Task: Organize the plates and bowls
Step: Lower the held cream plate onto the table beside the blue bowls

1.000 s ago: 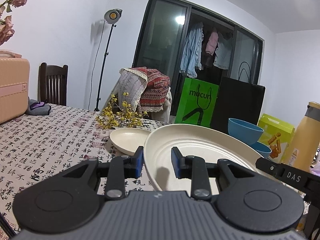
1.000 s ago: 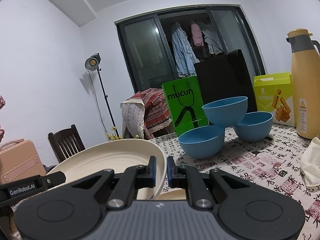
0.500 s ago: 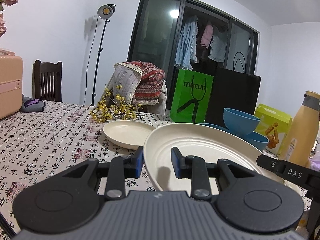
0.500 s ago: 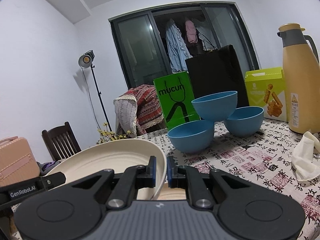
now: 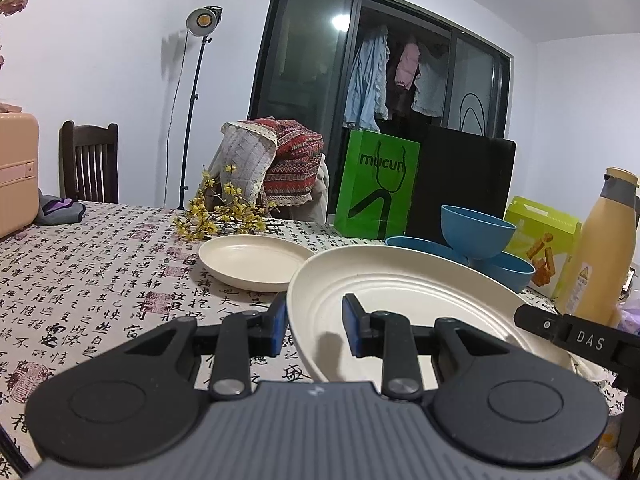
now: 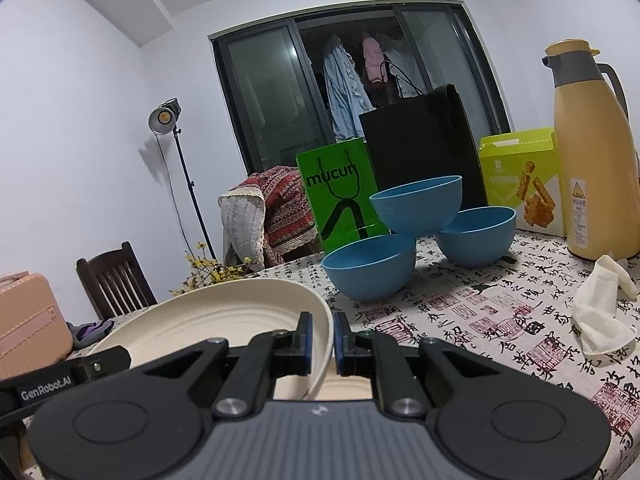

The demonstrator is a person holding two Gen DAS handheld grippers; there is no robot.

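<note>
Right fingers pinched nearly shut on the rim of the big cream plate, one pad inside the lip, one outside; the grip is as it was a second ago. Left fingers stand well apart, straddling the opposite rim of the same plate: left pad outside the edge, right pad over the plate's well, neither pressing that I can see. That gap has not narrowed over the last second, so the left side only flanks the plate; the right alone carries it. What has changed is the view past the fingers: the small cream plate on the desk now sits lower and fuller in the left view, and more of the patterned cloth shows in both views. I read that as the big plate being carried, tilted, above the desk. Another cream edge shows under it in the right view; I cannot tell which dish that is. Three blue bowls stand beyond, one perched across the other two, untouched. My judgement: mid-transfer, plates not yet stacked, bowls still to nest.
</note>
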